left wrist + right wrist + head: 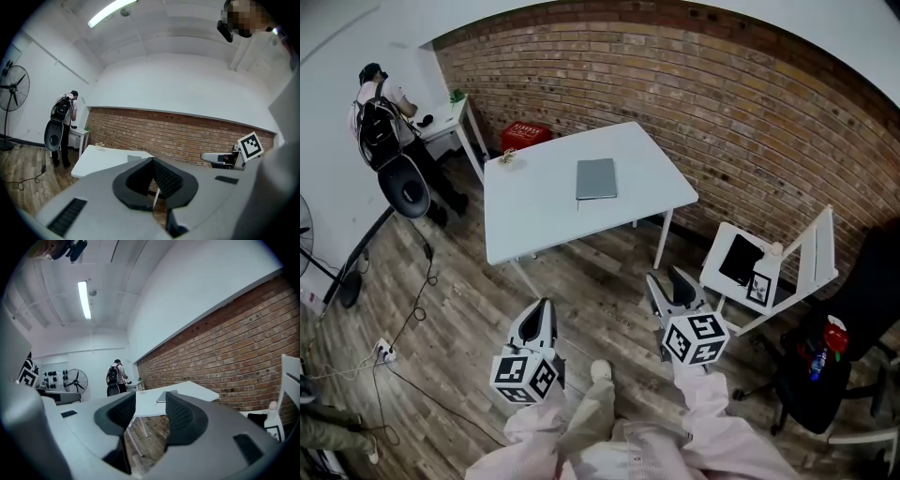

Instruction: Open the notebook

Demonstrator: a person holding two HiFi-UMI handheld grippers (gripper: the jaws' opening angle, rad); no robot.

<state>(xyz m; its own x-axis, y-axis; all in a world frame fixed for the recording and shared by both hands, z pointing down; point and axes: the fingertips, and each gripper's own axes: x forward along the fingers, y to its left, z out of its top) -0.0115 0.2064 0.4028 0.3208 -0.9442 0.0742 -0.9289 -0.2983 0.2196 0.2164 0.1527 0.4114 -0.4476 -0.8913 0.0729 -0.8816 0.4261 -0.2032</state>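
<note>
Head view: closed grey notebook (596, 178) lies flat on the white table (534, 230), well away from both grippers; left gripper view: left gripper (153, 161) has its jaws pressed together, nothing between them; right gripper view: right gripper (150, 411) has its jaws spread wide and empty, notebook on the table beyond.

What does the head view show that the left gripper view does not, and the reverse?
Only the head view shows the red crate by the brick wall, the white folding chair with a black flat thing on its seat, and the black office chair. Only the left gripper view shows the ceiling with its long lamp. Both show the white table, the brick wall, the person with a backpack, and the closed grey notebook, which is only a small grey patch in the left gripper view.
</note>
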